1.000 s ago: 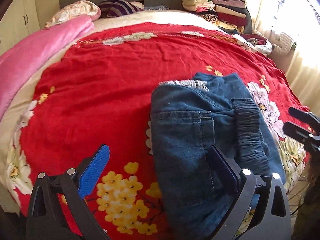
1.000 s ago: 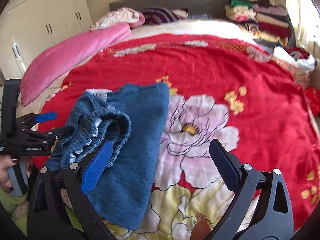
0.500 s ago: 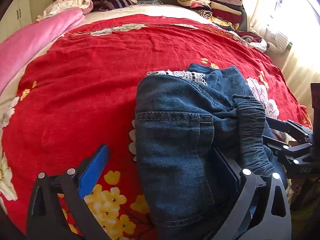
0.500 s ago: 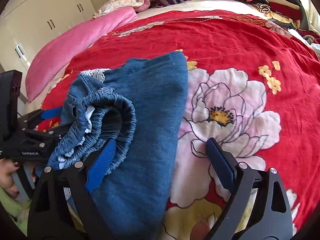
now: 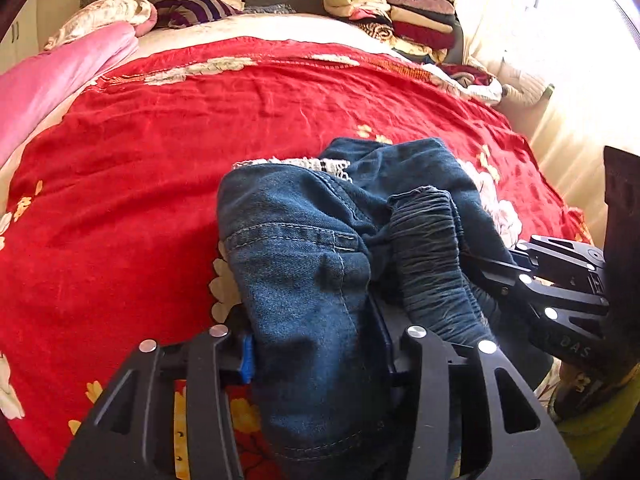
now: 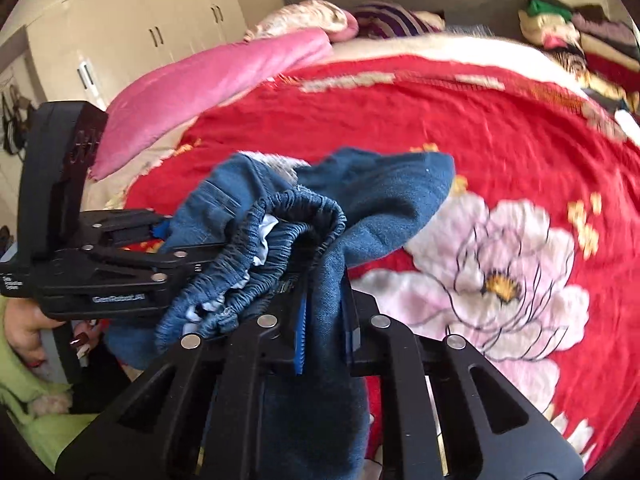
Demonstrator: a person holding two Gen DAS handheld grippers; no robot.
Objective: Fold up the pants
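The folded denim pants (image 5: 304, 272) are dark blue with paler stitching and a white lace trim. The cotton bedspread (image 5: 132, 184) under them is bright red, printed with large pink-white peonies and small yellow blossoms. The plush blanket (image 6: 208, 84) is pink. The black plastic gripper (image 6: 324, 328) carries blue pads. The striped pillow (image 5: 188, 6) looks purple and white, though blurred.

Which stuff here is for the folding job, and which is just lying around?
For the job:
jeans
left gripper
right gripper

Just lying about:
red bedspread
pink blanket
stack of folded clothes
striped pillow
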